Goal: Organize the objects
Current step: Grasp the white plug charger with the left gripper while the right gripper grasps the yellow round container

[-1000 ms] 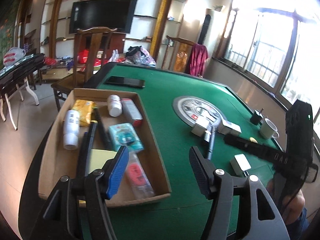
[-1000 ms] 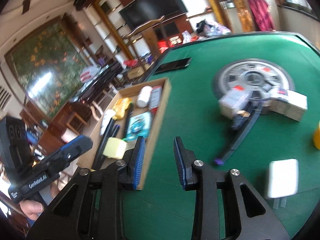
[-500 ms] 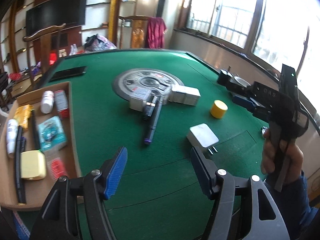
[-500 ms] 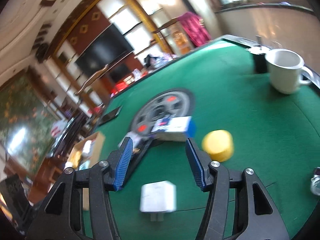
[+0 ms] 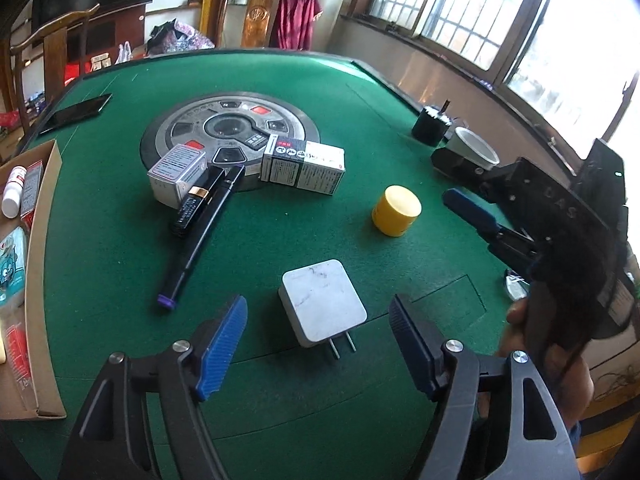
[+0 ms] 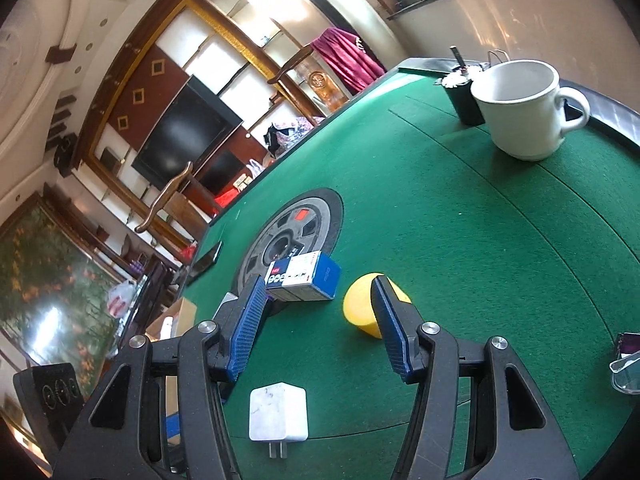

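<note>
A white charger plug [image 5: 323, 302] lies prongs toward me on the green felt, just ahead of my left gripper [image 5: 316, 344]. Its jaws are opening and the pads do not touch the plug. My right gripper [image 6: 320, 324] stands open over the felt. A yellow cylinder [image 6: 360, 308] lies just beyond it, partly hidden by the right finger. The left wrist view shows the cylinder [image 5: 396, 210] apart from the plug. Further back lie a black pen [image 5: 200, 236], a black tube [image 5: 198, 200], a grey box [image 5: 176, 172] and a white box [image 5: 302, 164].
A cardboard box [image 5: 40, 280] with several sorted items stands at the left edge. A round plate [image 5: 230, 136] marks the table's centre. A white mug [image 6: 524, 108] and a black cup [image 6: 464, 92] stand at the far right, a phone [image 5: 76, 112] at the far left.
Both grippers have swung right, away from the cardboard box: the left one over to the charger plug, the right one over to the yellow cylinder. Both pairs of jaws stand wider.
</note>
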Tool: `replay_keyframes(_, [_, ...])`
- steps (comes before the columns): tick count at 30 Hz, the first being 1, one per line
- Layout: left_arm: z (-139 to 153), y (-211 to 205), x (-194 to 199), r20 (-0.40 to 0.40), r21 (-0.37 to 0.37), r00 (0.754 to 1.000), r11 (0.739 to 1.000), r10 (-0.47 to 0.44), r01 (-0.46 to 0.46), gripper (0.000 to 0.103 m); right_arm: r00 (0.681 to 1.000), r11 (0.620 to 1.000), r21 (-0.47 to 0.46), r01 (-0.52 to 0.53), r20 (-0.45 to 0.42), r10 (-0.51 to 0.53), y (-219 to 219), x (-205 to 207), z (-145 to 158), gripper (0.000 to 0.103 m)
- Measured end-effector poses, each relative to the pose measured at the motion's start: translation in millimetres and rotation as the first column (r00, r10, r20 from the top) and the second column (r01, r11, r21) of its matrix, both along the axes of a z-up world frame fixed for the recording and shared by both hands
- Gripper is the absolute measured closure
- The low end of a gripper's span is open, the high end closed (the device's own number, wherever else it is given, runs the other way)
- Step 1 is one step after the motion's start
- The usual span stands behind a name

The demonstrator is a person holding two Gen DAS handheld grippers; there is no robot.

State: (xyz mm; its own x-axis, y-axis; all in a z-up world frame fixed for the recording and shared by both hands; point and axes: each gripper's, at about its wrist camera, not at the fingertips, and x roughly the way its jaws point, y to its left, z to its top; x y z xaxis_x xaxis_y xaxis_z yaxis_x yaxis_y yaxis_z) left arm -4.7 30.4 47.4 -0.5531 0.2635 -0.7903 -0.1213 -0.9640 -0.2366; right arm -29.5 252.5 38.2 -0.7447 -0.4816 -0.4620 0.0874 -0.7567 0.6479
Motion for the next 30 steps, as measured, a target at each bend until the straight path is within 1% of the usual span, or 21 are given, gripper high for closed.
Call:
replay_keyframes(5, [-10.9,8.9,-14.1,0.034,-0.046,0.999,0.998,0.037,-0.036,0.029,1.000,1.000,-0.004,0.021,-0.002,-0.021,2.2,2.1,0.4,0.048])
replay_keyframes(7, [-17.7,14.6,-19.0,0.051,-0.059,0.998,0.998,0.036,-0.033,0.029,0.999,0.999,0.000,0.032,-0.001,-0.032,3.1,2.9,0.6,0.048])
replay_keyframes(9, [-25.0,21.4,-21.8,0.060,-0.089,0.998,0.996,0.027,-0.022,0.029,0.999,0.999,-0.001,0.033,0.003,-0.033,4.2,1.7,-0.4,0.048])
replay_keyframes(12, [-35.9,27.3,-22.7,0.049,-0.144,0.999,0.989,0.022,-0.015,0.029,0.999,0.999,0.007,0.034,0.015,-0.034,4.5,0.3,-1.4,0.048])
replay_keyframes(14, [-39.7,25.7,-20.4,0.017,-0.179,1.000,0.984,0.012,-0.009,0.031,0.999,0.999,0.025,0.035,0.020,-0.035,5.3,1.0,-2.2,0.048])
replay_keyframes(15, [-40.1,23.6,-20.0,0.007,-0.182,1.000,0.983,0.011,-0.010,0.033,0.999,0.998,0.047,0.039,0.021,-0.041,4.7,1.3,-1.5,0.048])
replay_keyframes(16, [-40.0,20.8,-18.8,-0.004,-0.181,1.000,0.983,0.012,-0.013,0.041,0.999,0.996,0.077,0.044,0.022,-0.046,4.5,0.8,-0.5,0.048])
replay_keyframes(17, [-39.6,18.2,-17.2,-0.015,-0.192,1.000,0.981,0.012,-0.014,0.054,0.999,0.995,0.094,0.046,0.022,-0.048,4.3,0.7,-0.1,0.048])
replay_keyframes(18, [-39.4,16.8,-16.5,-0.024,-0.214,1.000,0.977,0.011,-0.016,0.057,0.999,0.991,0.122,0.046,0.023,-0.049,3.3,0.1,0.7,0.048])
replay_keyframes(19, [-38.7,14.7,-16.7,-0.025,-0.213,1.000,0.977,0.003,-0.009,0.059,0.998,0.988,0.151,0.045,0.026,-0.050,2.2,-1.0,0.6,0.048])
replay_keyframes(22, [-37.2,5.7,-17.1,-0.026,-0.168,1.000,0.986,0.006,-0.010,0.059,0.999,0.969,0.244,0.028,0.037,-0.038,-5.9,-5.3,0.7,0.048])
replay_keyframes(24, [-36.5,3.4,-16.0,-0.026,-0.162,1.000,0.987,0.011,-0.015,0.059,0.999,0.956,0.294,0.006,0.046,-0.020,-13.5,-7.0,-0.8,0.048])
replay_keyframes(27, [-36.1,0.0,-19.4,-0.026,-0.158,0.999,0.987,0.030,-0.034,0.058,0.997,0.926,0.375,-0.043,0.082,0.013,-28.3,-14.4,-6.8,0.048])
replay_keyframes(30, [-36.7,-0.2,-23.1,-0.021,-0.161,0.999,0.986,0.049,-0.051,0.057,0.997,0.885,0.463,-0.042,0.075,0.008,-39.0,-16.8,-8.1,0.048])
